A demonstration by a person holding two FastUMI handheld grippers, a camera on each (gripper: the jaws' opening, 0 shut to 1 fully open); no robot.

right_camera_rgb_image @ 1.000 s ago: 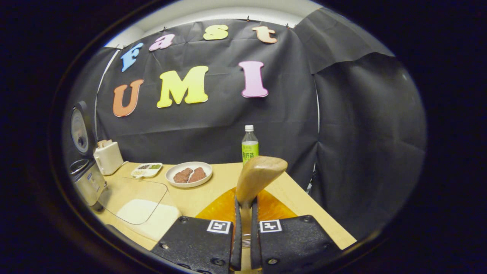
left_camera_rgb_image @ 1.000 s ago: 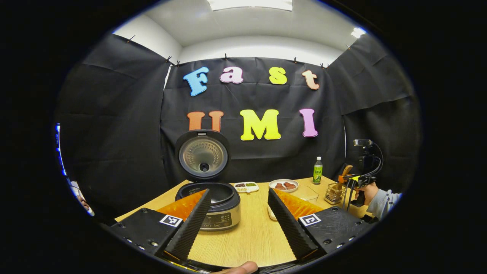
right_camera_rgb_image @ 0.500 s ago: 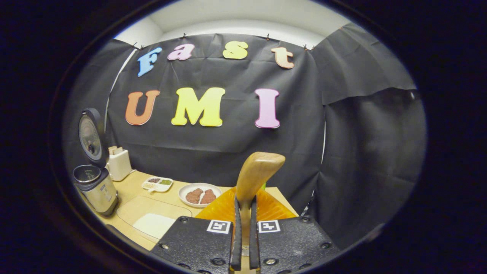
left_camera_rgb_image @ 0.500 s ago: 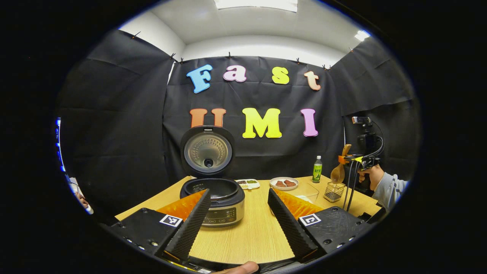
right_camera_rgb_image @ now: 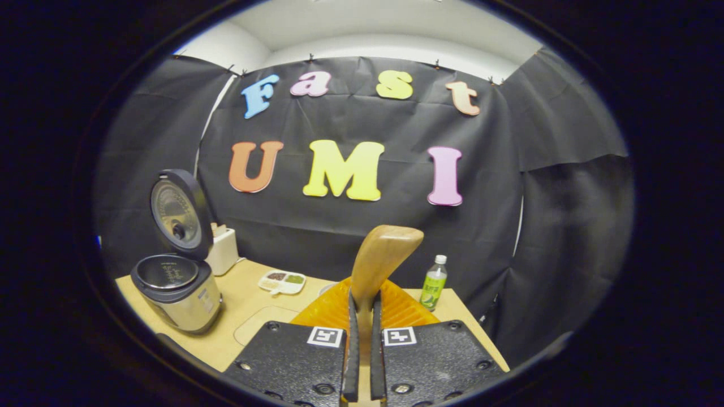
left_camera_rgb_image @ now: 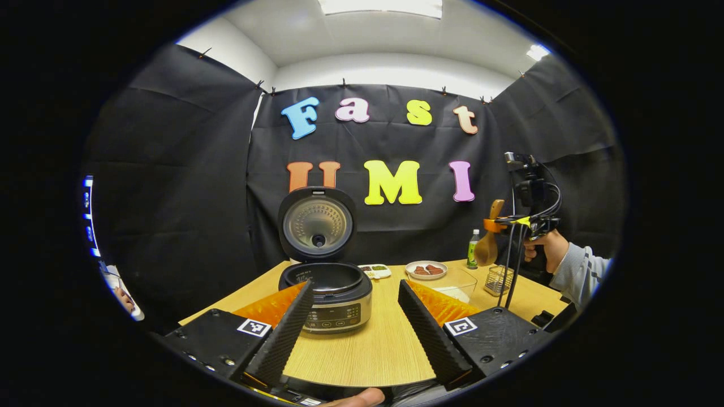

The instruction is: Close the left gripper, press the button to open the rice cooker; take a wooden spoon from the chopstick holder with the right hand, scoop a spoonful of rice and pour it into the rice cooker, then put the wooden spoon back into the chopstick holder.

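The rice cooker (left_camera_rgb_image: 334, 297) stands on the wooden table (left_camera_rgb_image: 373, 350) with its lid (left_camera_rgb_image: 317, 225) up and its pot showing. My left gripper (left_camera_rgb_image: 356, 339) hangs open in front of it, nothing between its fingers. In the right gripper view, my right gripper (right_camera_rgb_image: 362, 316) is shut on the wooden spoon (right_camera_rgb_image: 384, 257) handle. From the left gripper view, a hand holds that right gripper (left_camera_rgb_image: 496, 226) high at the far right. The wooden spoon (left_camera_rgb_image: 485, 250) hangs bowl-down above the wire chopstick holder (left_camera_rgb_image: 498, 280). A clear container of rice (left_camera_rgb_image: 455, 287) sits left of the holder.
A plate with brown food (left_camera_rgb_image: 426, 270), a small divided dish (left_camera_rgb_image: 376, 271) and a green bottle (left_camera_rgb_image: 472, 249) stand along the back of the table. A white appliance (right_camera_rgb_image: 224, 249) sits behind the rice cooker (right_camera_rgb_image: 178, 294). A sleeve (left_camera_rgb_image: 577, 271) shows at the right.
The right gripper has risen with the spoon, drawing it up out of the chopstick holder. The left gripper has drawn back a little from the cooker and stays open.
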